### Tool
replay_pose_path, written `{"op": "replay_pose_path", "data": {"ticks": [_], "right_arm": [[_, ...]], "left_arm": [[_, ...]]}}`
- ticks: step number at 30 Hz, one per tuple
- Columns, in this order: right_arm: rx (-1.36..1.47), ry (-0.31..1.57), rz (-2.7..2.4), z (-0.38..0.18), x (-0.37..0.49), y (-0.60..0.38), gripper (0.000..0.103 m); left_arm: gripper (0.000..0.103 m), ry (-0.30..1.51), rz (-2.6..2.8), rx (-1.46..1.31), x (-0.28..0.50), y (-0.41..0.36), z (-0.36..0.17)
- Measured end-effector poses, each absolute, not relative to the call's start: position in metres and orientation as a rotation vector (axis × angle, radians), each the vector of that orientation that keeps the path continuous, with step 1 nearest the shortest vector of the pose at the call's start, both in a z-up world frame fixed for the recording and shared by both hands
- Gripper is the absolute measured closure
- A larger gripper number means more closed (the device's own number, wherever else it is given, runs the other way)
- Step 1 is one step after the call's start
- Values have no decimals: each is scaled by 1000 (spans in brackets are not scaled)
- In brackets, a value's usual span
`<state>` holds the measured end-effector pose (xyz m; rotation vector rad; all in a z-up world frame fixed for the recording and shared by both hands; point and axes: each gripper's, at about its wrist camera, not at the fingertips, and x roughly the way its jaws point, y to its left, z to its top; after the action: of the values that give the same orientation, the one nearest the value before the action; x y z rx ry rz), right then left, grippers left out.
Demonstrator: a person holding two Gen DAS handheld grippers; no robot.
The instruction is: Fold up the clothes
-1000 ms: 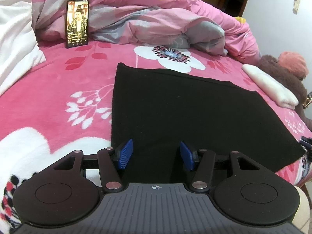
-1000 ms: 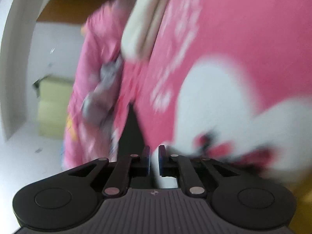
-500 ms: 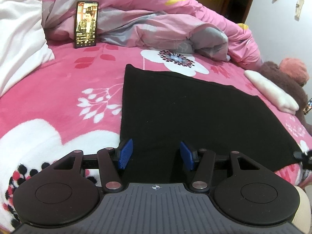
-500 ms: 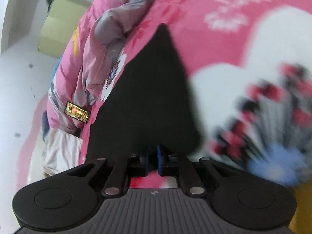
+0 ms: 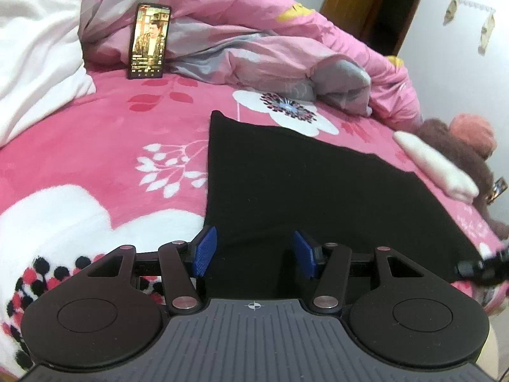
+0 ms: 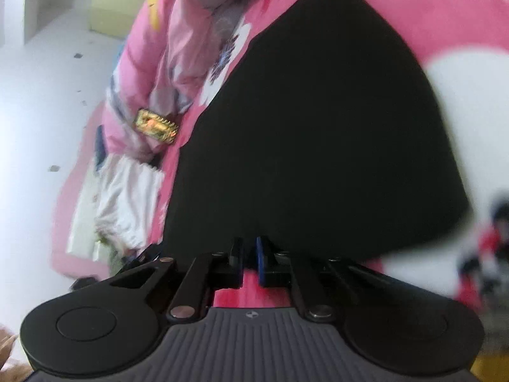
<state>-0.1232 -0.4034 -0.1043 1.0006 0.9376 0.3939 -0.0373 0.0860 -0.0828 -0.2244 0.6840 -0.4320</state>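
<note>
Left wrist view: we log our left gripper [image 5: 254, 254], jaws wide, empty, above the near edge of the black cloth [image 5: 318, 191] lying flat on the pink blanket [image 5: 95, 159]; phone [image 5: 149, 41] at 11 o'clock.

Right wrist view: our right gripper [image 6: 249, 261], jaws narrow, a slit apart, nothing visibly between; black cloth [image 6: 318, 127] at 12 o'clock.

Both wrist views face low over the black cloth [image 5: 318, 197] — right view rolled sideways.
</note>
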Motion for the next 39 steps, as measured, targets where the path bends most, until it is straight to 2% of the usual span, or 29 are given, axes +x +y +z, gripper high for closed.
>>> {"op": "replay_pose_path", "data": {"ticks": [4,8,13,18,22,28,39], "right_arm": [[955,938,394,-84,-137,-401,91],[856,912,473,-66,-103,-367,90],[702,1011,467,-82,-88,-332,93],[719,1031,445,-67,-114,-340,90],[720,957,535,-49,-92,-317,89],[696,1064,561,-78,-74,-275,91],[665,1106,587,-72,-69,-239,89]], "left_arm": [[49,685,-434,-266,-35,91,-84],[49,680,-433,-262,-37,91,-84],[49,680,-439,-292,-36,95,-86],[49,680,-445,-324,-35,98,-88],[49,679,-447,-338,-35,100,-89],[49,682,-457,-370,-34,105,-91],[48,684,-472,-412,-34,111,-90]]}}
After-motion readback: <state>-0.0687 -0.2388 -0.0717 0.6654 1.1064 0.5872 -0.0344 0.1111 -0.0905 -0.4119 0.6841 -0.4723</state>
